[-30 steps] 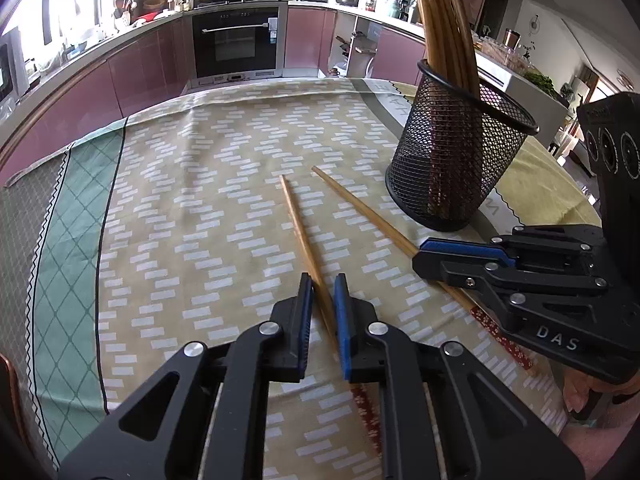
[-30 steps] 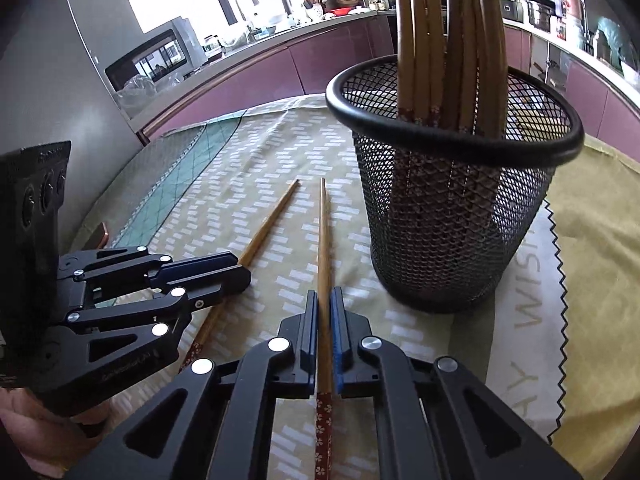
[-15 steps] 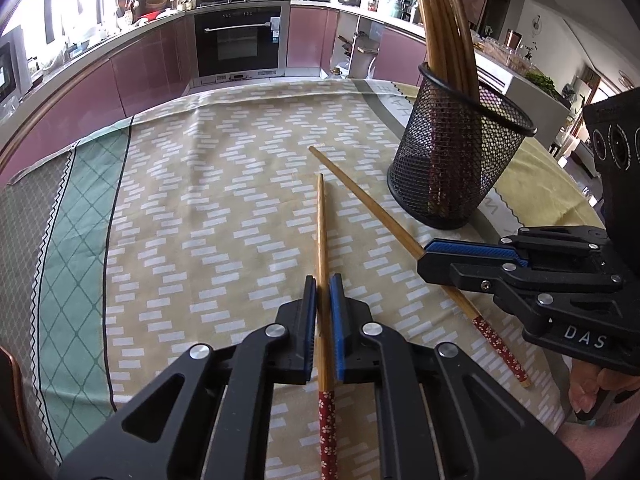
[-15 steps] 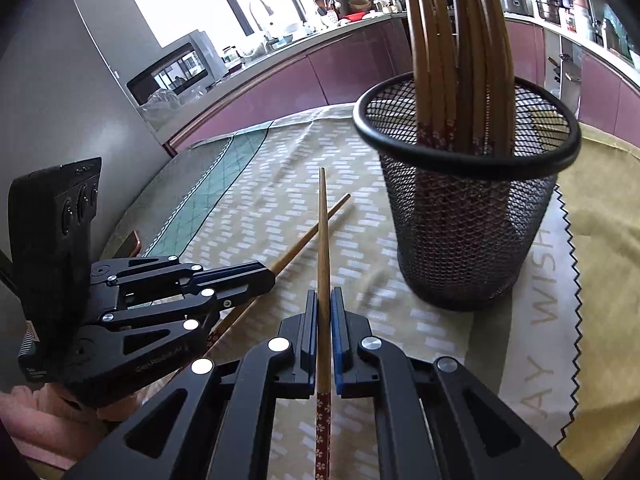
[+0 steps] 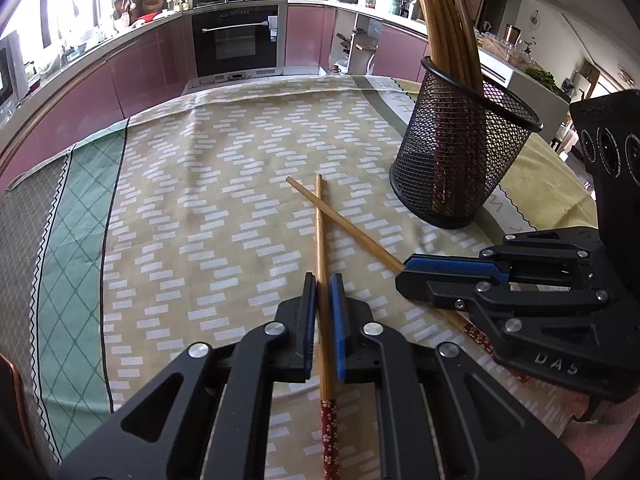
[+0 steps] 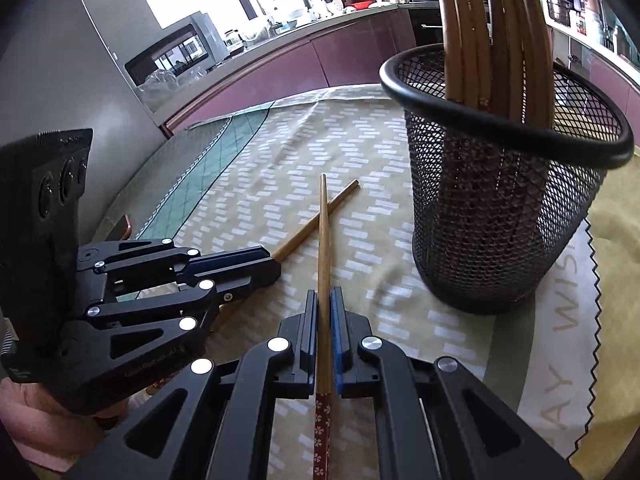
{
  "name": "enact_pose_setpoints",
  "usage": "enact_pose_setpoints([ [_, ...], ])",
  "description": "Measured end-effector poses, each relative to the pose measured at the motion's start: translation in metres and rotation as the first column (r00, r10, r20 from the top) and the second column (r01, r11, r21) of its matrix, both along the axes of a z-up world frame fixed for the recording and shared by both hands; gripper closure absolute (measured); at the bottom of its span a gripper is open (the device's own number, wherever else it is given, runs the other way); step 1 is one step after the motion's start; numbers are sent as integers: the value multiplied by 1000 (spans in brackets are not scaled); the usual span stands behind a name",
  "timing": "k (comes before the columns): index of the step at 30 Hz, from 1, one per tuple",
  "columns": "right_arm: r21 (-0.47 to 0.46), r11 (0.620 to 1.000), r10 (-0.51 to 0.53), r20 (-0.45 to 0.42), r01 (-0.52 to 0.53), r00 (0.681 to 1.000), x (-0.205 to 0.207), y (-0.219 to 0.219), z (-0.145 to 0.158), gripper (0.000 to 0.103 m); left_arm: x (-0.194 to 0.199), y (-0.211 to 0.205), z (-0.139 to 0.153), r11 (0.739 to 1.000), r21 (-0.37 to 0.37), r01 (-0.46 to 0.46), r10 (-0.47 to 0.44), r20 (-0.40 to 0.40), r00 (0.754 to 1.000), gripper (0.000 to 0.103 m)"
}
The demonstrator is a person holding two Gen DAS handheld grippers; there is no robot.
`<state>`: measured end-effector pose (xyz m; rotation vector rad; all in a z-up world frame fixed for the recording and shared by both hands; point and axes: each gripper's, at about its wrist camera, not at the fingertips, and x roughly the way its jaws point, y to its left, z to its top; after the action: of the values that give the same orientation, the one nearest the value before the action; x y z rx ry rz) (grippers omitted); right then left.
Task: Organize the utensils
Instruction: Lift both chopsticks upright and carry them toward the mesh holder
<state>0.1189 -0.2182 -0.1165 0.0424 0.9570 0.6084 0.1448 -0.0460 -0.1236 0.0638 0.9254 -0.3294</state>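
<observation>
Two bamboo chopsticks with red flowered ends are off the cloth, crossing near their thin tips. My left gripper (image 5: 322,280) is shut on one chopstick (image 5: 320,232), which points straight ahead. My right gripper (image 6: 324,294) is shut on the other chopstick (image 6: 323,240). In the left wrist view the right gripper (image 5: 402,276) comes in from the right with its chopstick (image 5: 344,228) slanting away to the left. In the right wrist view the left gripper (image 6: 274,266) sits at the left. A black mesh holder (image 5: 460,168) (image 6: 500,220) with several upright chopsticks stands ahead and to the right.
A patterned tablecloth (image 5: 208,208) with a green band at the left covers the table. A small brown object (image 6: 126,228) lies at the cloth's left edge. Purple kitchen cabinets and an oven (image 5: 236,40) lie beyond the far table edge.
The left gripper's jaws have shut on its chopstick, which now points straight ahead. The right gripper has shifted with its chopstick, and the two sticks now cross near their tips.
</observation>
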Motion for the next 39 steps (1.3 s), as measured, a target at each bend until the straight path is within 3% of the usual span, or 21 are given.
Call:
enact_pose_setpoints([
  [4, -31, 1000, 4, 23, -4, 1000, -2, 5, 1, 97, 1, 0, 0, 1000, -7, -10, 10, -3, 1000, 95],
  [20, 68, 998, -10, 61, 6, 998, -16, -20, 21, 97, -13, 7, 22, 999, -51, -6, 8, 37, 999, 96],
  [39, 139, 990, -32, 172, 8, 985, -42, -56, 63, 97, -32, 16, 65, 977, -206, 62, -45, 87, 995, 96],
])
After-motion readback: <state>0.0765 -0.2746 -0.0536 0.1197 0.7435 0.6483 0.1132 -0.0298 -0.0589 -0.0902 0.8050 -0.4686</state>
